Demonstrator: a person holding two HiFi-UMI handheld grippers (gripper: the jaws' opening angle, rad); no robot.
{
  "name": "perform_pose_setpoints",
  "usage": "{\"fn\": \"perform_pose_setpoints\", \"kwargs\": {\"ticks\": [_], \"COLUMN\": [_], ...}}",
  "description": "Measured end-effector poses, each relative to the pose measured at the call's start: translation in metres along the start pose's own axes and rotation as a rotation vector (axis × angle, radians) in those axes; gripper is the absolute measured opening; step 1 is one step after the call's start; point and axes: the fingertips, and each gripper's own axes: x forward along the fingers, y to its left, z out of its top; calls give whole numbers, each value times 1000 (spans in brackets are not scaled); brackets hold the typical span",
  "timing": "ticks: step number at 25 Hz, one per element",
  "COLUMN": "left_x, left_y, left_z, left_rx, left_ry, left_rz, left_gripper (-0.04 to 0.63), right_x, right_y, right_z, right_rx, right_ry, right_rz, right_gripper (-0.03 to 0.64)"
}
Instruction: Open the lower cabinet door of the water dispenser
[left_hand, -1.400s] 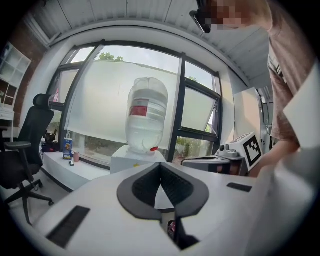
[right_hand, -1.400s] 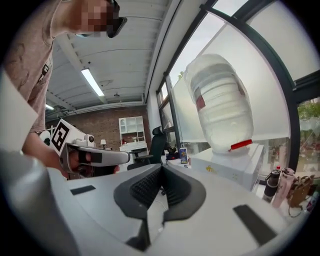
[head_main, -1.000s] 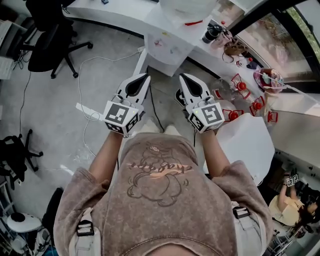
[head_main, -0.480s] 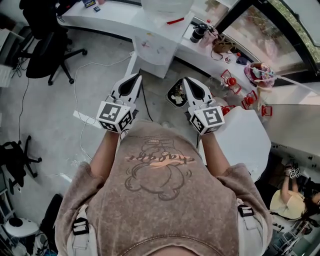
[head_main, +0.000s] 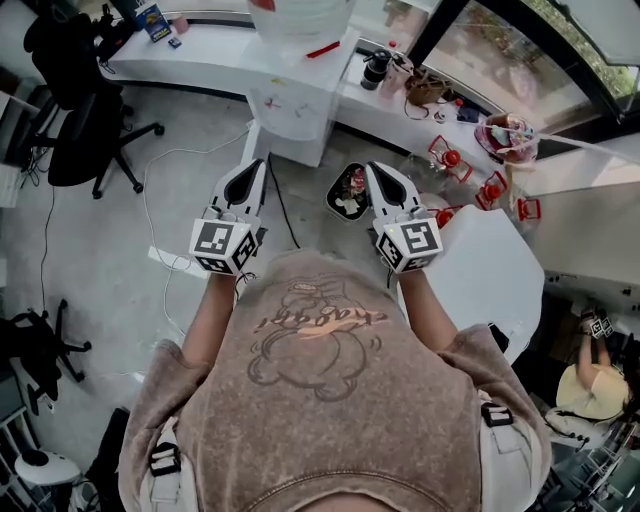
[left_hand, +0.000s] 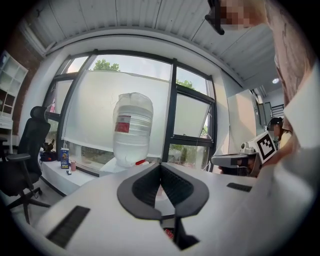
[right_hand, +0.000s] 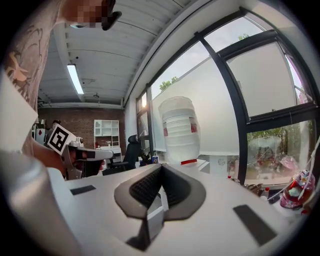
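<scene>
The white water dispenser (head_main: 290, 115) stands at the top middle of the head view, with a clear bottle (head_main: 300, 15) on top. Its lower cabinet door cannot be made out apart from the white front. My left gripper (head_main: 250, 168) and right gripper (head_main: 378, 172) are side by side above the floor. Both point toward the dispenser, well short of it, and both are shut on nothing. In the left gripper view the bottle (left_hand: 132, 131) rises beyond the closed left gripper (left_hand: 160, 166). The right gripper view shows the bottle (right_hand: 180, 131) past the closed right gripper (right_hand: 161, 166).
A black tray (head_main: 347, 190) lies on the floor between the grippers and the dispenser. Cables (head_main: 160, 190) and a power strip (head_main: 165, 255) lie to the left, near an office chair (head_main: 80, 125). A white round table (head_main: 485, 270) is at the right. A white counter (head_main: 190, 50) runs behind the dispenser.
Both grippers have moved forward toward the dispenser, the right one more. The black tray has come into view between them. Both stay shut.
</scene>
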Motion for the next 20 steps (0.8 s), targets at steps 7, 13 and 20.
{"fn": "perform_pose_setpoints", "kwargs": {"ticks": [7, 13, 20], "left_x": [0, -2, -2], "left_y": [8, 9, 6], "left_z": [-15, -20, -16], "left_rx": [-24, -26, -48], "left_ry": [2, 12, 12], "left_rz": [37, 45, 43], "left_gripper": [17, 17, 17], "right_x": [2, 7, 8], "right_y": [1, 6, 10], "right_z": [-13, -19, -21], "right_rx": [11, 12, 10], "right_ry": [0, 27, 14], "right_rz": [-24, -19, 1], "right_gripper": [6, 6, 5]}}
